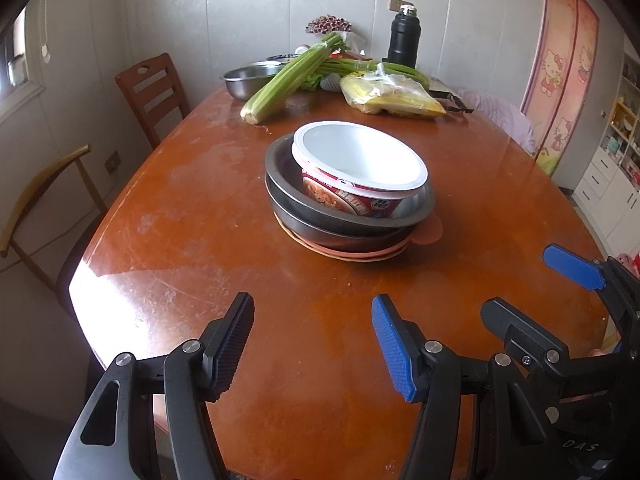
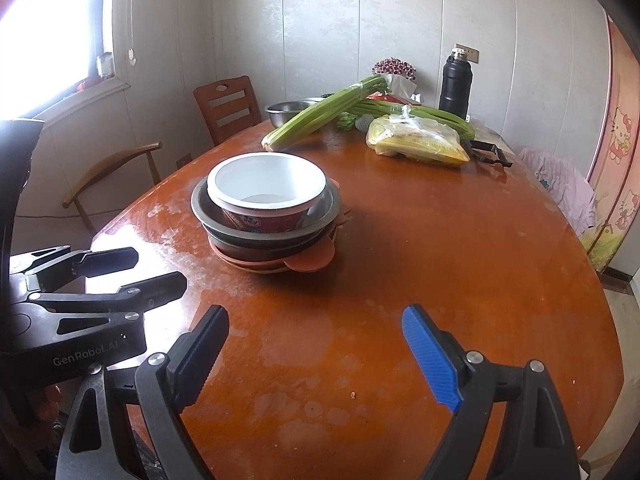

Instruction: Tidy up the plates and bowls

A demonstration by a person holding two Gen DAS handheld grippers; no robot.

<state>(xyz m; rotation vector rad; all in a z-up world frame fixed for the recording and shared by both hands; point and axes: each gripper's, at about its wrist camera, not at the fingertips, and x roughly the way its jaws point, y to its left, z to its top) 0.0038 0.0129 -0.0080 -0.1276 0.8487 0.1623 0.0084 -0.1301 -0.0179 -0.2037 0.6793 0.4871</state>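
- Plates and bowls sit gathered in one stack near the middle of the brown table point(image 1: 168, 264): a white paper noodle bowl point(image 1: 358, 160) rests a little tilted inside a grey metal dish point(image 1: 348, 204), which sits in a second dark dish, all on flat orange plates point(image 1: 430, 230) at the bottom.
- Judging from that stack, most of the gathering looks done; the noodle bowl leans toward one side instead of sitting square, so it may want straightening.
- A steel bowl point(image 1: 246, 78) stands apart at the far end of the table, beside a bundle of celery point(image 1: 288, 76), with a patterned dish edge just behind it; whether these belong to the job I cannot tell, but they are the only dishes not stacked.
- Left gripper point(image 1: 312, 344) hovers over the near part of the table with its jaws about half apart and nothing between them; the stack lies ahead of it, well apart from the fingertips.
- Right gripper point(image 2: 316, 356) has its jaws spread wide and is likewise empty, with only bare tabletop between the pads; the stack lies ahead and to its left, clear of the tips.
- Neither gripper touches any dish, and both hang side by side at the near edge.
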